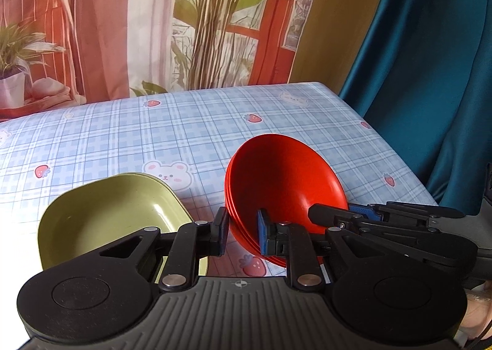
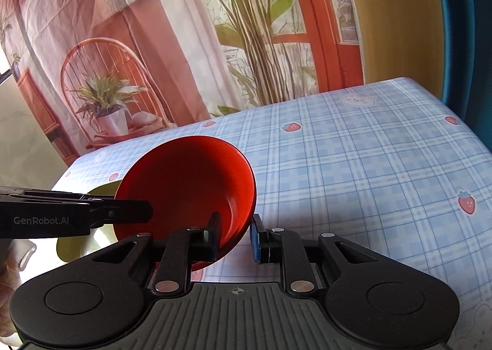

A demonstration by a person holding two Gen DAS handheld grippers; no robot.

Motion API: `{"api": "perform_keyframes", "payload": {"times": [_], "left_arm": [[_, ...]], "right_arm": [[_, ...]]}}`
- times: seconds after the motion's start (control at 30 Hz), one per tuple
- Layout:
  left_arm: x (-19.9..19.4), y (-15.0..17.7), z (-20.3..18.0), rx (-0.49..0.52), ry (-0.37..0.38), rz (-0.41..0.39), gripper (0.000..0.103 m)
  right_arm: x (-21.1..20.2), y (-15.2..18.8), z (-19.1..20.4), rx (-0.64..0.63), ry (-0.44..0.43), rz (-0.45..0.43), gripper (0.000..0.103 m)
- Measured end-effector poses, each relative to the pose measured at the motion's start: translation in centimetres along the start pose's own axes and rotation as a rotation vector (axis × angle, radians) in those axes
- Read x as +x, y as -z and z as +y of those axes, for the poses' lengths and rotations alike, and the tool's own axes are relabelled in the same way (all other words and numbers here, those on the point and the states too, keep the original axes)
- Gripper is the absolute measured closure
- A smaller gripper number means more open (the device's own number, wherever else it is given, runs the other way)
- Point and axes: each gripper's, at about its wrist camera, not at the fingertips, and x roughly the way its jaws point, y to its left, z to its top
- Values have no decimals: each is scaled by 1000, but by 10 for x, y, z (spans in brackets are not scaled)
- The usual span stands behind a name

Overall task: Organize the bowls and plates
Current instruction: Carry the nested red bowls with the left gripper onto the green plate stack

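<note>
A stack of red bowls (image 1: 283, 178) is tilted up above the checked tablecloth; it also shows in the right wrist view (image 2: 187, 184). My left gripper (image 1: 243, 233) is shut on the stack's near left rim. My right gripper (image 2: 235, 236) straddles the opposite rim, one finger inside and one outside, with a small gap on the outer side; from the left wrist view it (image 1: 347, 211) comes in from the right. A green square dish (image 1: 113, 214) sits on the cloth left of the bowls, partly hidden by my left gripper.
The table (image 1: 153, 135) wears a blue checked cloth with bears and strawberries. Its far edge meets a printed backdrop (image 1: 153, 27). The right edge drops off beside a teal curtain (image 1: 430, 73).
</note>
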Motion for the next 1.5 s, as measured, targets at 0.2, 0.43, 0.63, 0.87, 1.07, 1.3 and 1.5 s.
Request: {"api": "perform_keyframes", "payload": {"times": [0.2, 0.43, 0.63, 0.87, 1.07, 1.3, 1.5], "left_arm": [[-15, 4, -1, 0, 3, -17, 82], [-32, 8, 8, -12, 6, -33, 82], [-48, 16, 22, -42, -5, -50, 82], [-63, 25, 48, -100, -35, -56, 81], [-71, 32, 72, -158, -68, -62, 81], [-74, 38, 93, -200, -97, -59, 81], [-69, 43, 100, -214, -109, -44, 80]], "right_arm": [[-15, -2, 13, -28, -1, -13, 84], [-23, -4, 32, -55, -6, -18, 84], [-22, -5, 56, -89, -23, -14, 84], [-11, -6, 89, -114, -51, -6, 84], [9, -5, 117, -159, -78, 15, 85], [31, -5, 144, -221, -91, 39, 85], [50, -4, 151, -250, -82, 82, 85]]}}
